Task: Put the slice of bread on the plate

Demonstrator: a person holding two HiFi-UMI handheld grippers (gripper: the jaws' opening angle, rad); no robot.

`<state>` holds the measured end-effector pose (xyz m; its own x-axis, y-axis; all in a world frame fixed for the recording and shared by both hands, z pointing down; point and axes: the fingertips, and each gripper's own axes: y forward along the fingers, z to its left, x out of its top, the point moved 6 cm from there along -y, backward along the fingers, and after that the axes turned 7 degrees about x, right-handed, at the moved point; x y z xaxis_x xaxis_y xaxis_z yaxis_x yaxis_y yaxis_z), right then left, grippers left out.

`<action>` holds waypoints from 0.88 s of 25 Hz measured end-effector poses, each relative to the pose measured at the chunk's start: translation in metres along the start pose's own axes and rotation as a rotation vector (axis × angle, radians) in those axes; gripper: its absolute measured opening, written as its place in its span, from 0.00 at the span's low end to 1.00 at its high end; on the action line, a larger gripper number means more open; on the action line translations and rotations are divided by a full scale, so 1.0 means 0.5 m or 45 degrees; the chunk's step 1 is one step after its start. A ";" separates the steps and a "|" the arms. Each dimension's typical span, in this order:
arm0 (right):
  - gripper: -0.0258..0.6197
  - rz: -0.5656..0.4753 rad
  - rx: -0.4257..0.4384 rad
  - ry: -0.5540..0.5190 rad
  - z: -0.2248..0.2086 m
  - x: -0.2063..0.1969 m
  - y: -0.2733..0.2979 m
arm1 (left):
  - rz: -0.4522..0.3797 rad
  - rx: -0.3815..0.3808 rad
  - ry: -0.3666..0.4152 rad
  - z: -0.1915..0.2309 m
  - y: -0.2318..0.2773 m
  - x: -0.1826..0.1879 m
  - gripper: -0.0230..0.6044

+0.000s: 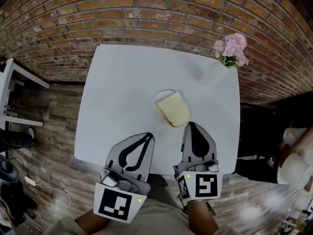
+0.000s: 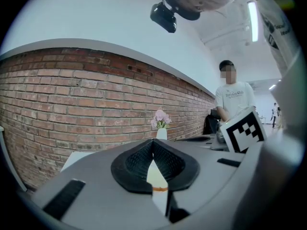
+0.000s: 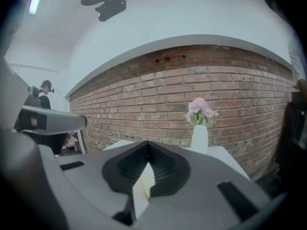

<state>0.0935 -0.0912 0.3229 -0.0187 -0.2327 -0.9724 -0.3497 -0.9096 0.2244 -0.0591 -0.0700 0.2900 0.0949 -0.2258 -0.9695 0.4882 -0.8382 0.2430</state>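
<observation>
A pale slice of bread lies flat on a small white plate, whose rim peeks out at the slice's far left, in the middle of the white table. In the head view my right gripper ends at the slice's near right edge. Its jaws meet tip to tip, and no bread shows between or beyond them. My left gripper hovers over the table's near edge, left of the bread and apart from it. Its jaws also meet at the tips with nothing in them.
A white vase of pink flowers stands at the table's far right corner, also ahead of both grippers. A brick wall runs behind the table. A white stand is at the left, and a person stands off to the right.
</observation>
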 end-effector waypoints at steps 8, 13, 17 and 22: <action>0.05 -0.113 0.047 -0.083 0.035 0.064 -0.068 | -0.047 0.006 0.012 -0.025 -0.023 0.022 0.05; 0.05 -0.173 0.059 -0.113 0.056 0.093 -0.110 | -0.075 0.011 0.031 -0.036 -0.047 0.035 0.05; 0.05 -0.217 0.069 -0.153 0.078 0.119 -0.144 | -0.103 0.010 0.061 -0.046 -0.066 0.049 0.05; 0.05 -0.243 0.078 -0.169 0.101 0.130 -0.178 | -0.141 0.008 0.068 -0.061 -0.087 0.062 0.05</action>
<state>0.0762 -0.0080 0.2363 -0.0681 -0.0075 -0.9976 -0.4147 -0.9093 0.0351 -0.0509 -0.0255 0.2484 0.0865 -0.1050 -0.9907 0.4931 -0.8596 0.1341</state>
